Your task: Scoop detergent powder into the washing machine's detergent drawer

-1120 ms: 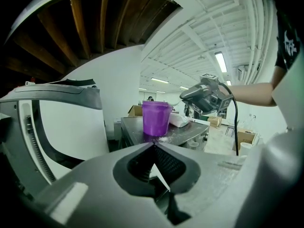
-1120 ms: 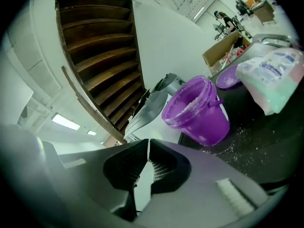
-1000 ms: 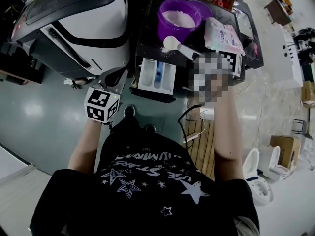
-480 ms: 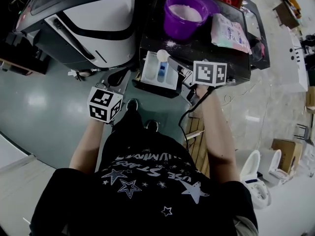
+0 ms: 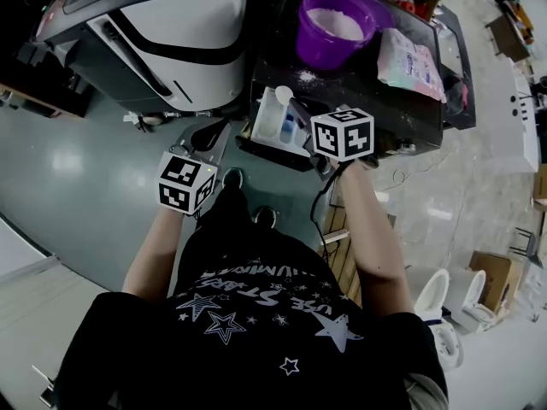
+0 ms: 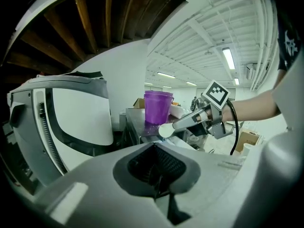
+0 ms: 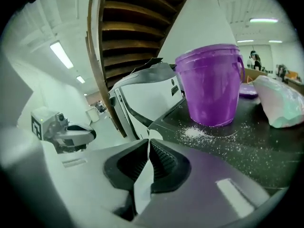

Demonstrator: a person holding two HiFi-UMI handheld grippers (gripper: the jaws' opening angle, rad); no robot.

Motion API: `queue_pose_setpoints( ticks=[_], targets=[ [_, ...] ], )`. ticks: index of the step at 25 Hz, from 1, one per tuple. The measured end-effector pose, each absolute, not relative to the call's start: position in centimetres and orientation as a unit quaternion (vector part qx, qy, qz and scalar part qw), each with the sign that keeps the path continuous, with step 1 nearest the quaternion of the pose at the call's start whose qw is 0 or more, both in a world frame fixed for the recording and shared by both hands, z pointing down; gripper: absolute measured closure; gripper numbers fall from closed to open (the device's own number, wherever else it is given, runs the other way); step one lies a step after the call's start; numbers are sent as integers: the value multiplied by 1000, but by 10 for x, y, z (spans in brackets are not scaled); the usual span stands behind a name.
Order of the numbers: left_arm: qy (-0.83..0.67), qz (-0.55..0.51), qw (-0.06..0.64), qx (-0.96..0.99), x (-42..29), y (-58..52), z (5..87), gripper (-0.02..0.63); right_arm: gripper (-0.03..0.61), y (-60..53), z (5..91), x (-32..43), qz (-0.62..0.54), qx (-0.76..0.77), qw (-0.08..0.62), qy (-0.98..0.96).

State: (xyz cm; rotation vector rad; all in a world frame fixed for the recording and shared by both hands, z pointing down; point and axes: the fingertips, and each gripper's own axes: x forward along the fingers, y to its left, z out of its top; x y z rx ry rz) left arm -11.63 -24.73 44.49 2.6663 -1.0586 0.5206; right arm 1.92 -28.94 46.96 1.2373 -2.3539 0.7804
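My right gripper [image 5: 299, 111] is clamped on the handle of the white scoop [image 5: 283, 95], and the scoop's bowl hangs over the pulled-out detergent drawer [image 5: 265, 126]. The drawer sits at the front edge of the dark top [image 5: 376, 101]. The purple tub of powder [image 5: 335, 24] stands behind the drawer, while my left gripper [image 5: 208, 139] is pinched together on nothing, held apart to the drawer's left.

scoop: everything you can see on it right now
The scoop is white and plastic-looking: a round bowl on a flat handle. The right gripper is shut on the handle, which shows as a white strip between its jaws. The bowl is held over the open detergent drawer; contact and powder load cannot be told.
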Motion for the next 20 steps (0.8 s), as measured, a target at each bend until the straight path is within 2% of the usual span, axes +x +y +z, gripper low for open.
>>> queue_pose_setpoints(
  ticks=[20],
  targets=[
    [-375,174,112,904,-124,-244,448,614,541,-278,486,-3,-30,400,399,-825]
  ],
)
